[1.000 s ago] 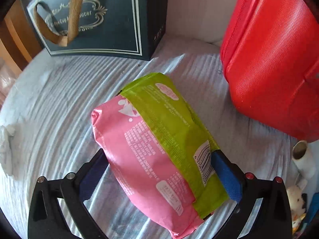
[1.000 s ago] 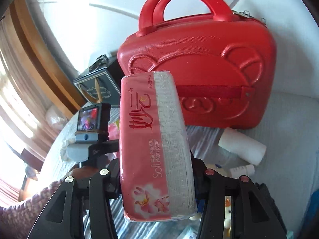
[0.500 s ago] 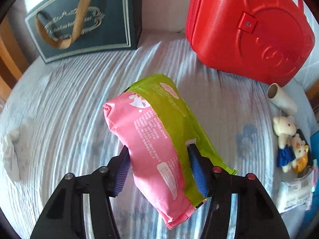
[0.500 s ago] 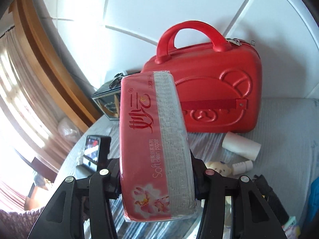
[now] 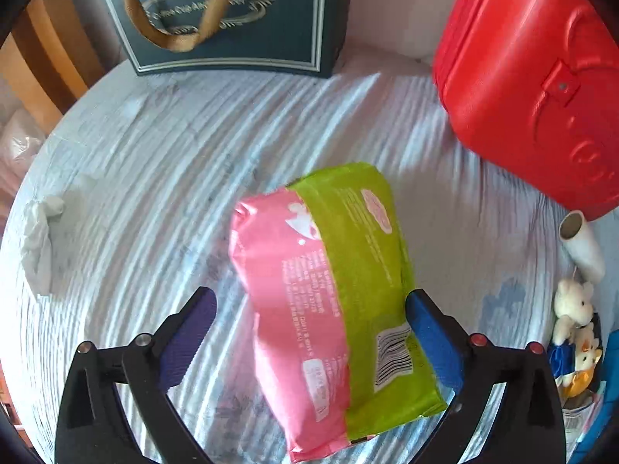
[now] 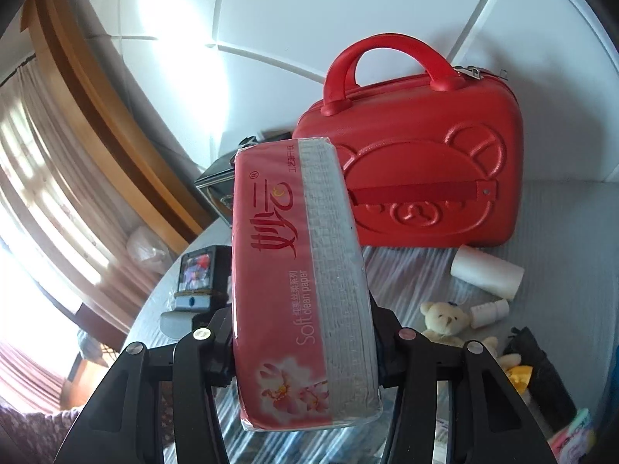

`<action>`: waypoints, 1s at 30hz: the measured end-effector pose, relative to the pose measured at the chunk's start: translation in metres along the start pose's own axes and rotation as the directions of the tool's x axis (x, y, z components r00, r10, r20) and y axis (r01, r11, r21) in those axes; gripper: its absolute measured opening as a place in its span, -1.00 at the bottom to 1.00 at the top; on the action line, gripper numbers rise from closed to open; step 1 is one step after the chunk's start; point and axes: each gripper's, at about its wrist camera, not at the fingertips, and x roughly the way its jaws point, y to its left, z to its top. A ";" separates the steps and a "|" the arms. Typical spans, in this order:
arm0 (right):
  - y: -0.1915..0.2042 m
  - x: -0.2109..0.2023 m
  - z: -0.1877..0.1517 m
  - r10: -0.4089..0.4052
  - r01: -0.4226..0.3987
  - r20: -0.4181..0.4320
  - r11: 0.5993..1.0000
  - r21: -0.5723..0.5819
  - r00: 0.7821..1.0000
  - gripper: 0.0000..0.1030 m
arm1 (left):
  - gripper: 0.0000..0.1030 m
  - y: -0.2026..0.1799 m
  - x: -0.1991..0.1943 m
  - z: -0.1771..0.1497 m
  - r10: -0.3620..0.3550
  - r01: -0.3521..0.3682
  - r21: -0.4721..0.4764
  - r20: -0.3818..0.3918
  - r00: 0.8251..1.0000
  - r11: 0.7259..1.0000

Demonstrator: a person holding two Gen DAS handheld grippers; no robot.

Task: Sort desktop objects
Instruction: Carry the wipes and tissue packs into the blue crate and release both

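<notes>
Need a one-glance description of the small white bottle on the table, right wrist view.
Start at the red bear-embossed case standing at the back of the table. Just in front of its right end lies a white paper roll; the small white bottle lies just below that, right of the cream teddy bear. It is much thinner than the roll and has a stepped cap.

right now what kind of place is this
Probably a room in a home: a cloth-covered table by a curtained window, with a red carry case, a teddy bear and a gift bag about.
</notes>
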 end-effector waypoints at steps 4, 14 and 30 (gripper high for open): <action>0.003 0.001 -0.002 0.003 -0.003 -0.006 1.000 -0.003 1.000 -0.03 | 0.72 -0.001 0.010 -0.006 -0.026 0.026 0.005 0.001 1.000 1.000; 0.012 -0.028 0.000 -0.025 0.025 0.070 1.000 0.004 0.997 -0.03 | 0.17 0.019 -0.032 -0.044 -0.061 0.046 0.150 0.093 0.994 0.988; 0.100 -0.169 -0.068 -0.131 0.143 0.192 0.989 -0.048 0.973 -0.03 | 0.17 -0.006 -0.257 -0.147 -0.110 -0.083 0.368 0.472 0.875 0.926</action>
